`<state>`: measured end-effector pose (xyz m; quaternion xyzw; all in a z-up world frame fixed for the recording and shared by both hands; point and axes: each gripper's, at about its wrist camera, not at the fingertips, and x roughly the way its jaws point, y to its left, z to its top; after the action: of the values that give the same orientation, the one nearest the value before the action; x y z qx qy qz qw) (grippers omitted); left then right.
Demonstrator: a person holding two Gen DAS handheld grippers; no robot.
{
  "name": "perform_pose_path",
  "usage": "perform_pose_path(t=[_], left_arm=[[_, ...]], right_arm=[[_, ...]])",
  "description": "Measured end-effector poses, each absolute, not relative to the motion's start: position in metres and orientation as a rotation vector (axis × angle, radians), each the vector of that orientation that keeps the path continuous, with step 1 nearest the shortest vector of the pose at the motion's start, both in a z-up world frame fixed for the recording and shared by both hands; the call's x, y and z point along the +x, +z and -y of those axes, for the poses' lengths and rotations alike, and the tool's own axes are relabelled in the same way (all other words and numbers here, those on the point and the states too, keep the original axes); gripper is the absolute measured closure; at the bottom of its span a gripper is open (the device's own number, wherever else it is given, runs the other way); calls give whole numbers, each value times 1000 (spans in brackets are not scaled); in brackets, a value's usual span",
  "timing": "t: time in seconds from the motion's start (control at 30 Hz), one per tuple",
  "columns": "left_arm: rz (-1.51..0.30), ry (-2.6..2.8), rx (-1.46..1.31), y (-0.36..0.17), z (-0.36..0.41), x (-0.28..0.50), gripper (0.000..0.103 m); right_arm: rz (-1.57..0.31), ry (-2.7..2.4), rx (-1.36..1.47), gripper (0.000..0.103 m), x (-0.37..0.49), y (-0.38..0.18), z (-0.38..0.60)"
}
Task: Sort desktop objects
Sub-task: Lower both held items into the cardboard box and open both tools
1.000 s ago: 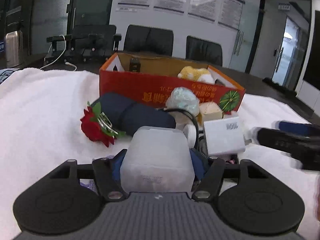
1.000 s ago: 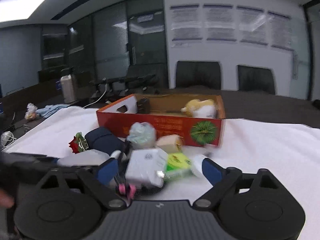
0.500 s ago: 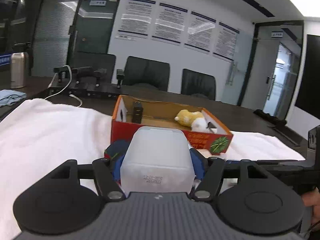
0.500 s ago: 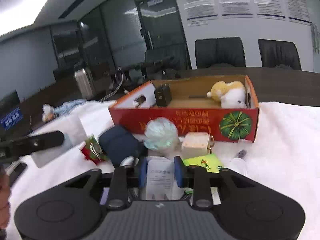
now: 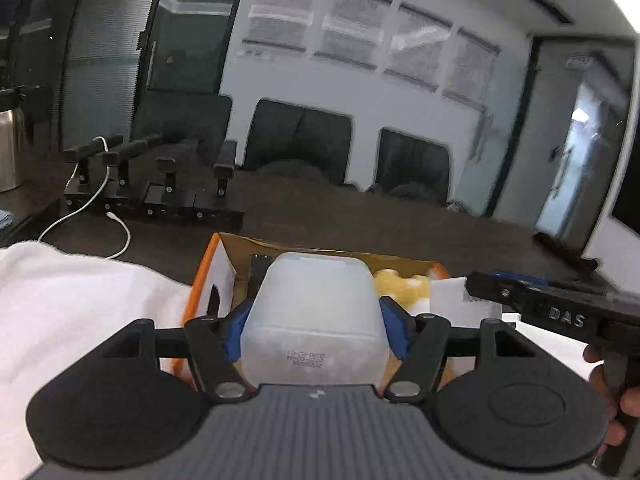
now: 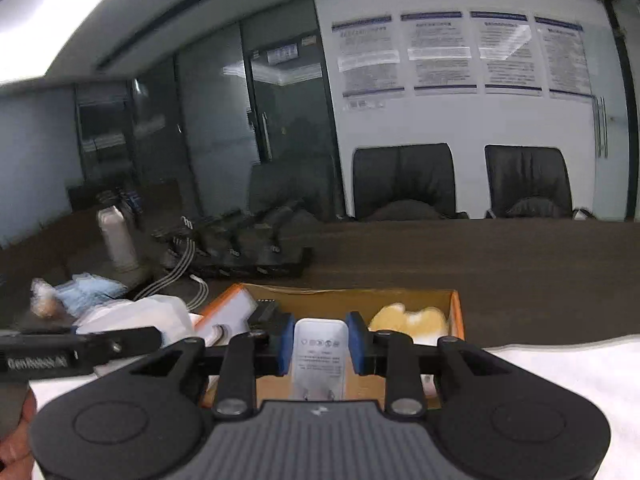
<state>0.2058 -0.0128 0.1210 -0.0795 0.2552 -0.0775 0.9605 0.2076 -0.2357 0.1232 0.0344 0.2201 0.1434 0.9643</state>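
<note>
Left gripper (image 5: 314, 322) clamped translucent plastic box (image 5: 314, 316); right gripper (image 6: 320, 344) clamped white charger (image 6: 319, 356). Both hung before cardboard box (image 6: 456, 312) at 12 o'clock. Advice: carry over rim, lower, release away from yellow plush (image 6: 408, 320).

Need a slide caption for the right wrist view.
Right gripper clamps white plug-in charger above open orange cardboard box.

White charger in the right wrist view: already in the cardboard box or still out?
Still out: the white charger is pinched between the right gripper's blue fingers, above the cardboard box.
</note>
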Motion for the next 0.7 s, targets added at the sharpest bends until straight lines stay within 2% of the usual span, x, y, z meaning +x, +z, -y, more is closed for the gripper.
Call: perform_pose_path(t=[0.23, 0.43, 0.5, 0.57, 0.67, 0.7], left_arm=[[-682, -34, -125, 64, 40, 328, 36], [-836, -95, -215, 44, 29, 359, 36], [-862, -98, -197, 42, 30, 357, 30], [-860, -86, -207, 42, 27, 356, 19], [-869, -80, -234, 44, 24, 356, 17], [-874, -84, -235, 47, 23, 355, 17]], right_arm=[[-754, 226, 67, 77, 353, 64, 210], [-848, 290, 297, 76, 400, 39, 233], [-826, 316, 294, 76, 399, 36, 238], [-841, 286, 245, 72, 401, 37, 230], [-827, 263, 126, 69, 396, 44, 222], [-824, 253, 117, 65, 393, 49, 222]])
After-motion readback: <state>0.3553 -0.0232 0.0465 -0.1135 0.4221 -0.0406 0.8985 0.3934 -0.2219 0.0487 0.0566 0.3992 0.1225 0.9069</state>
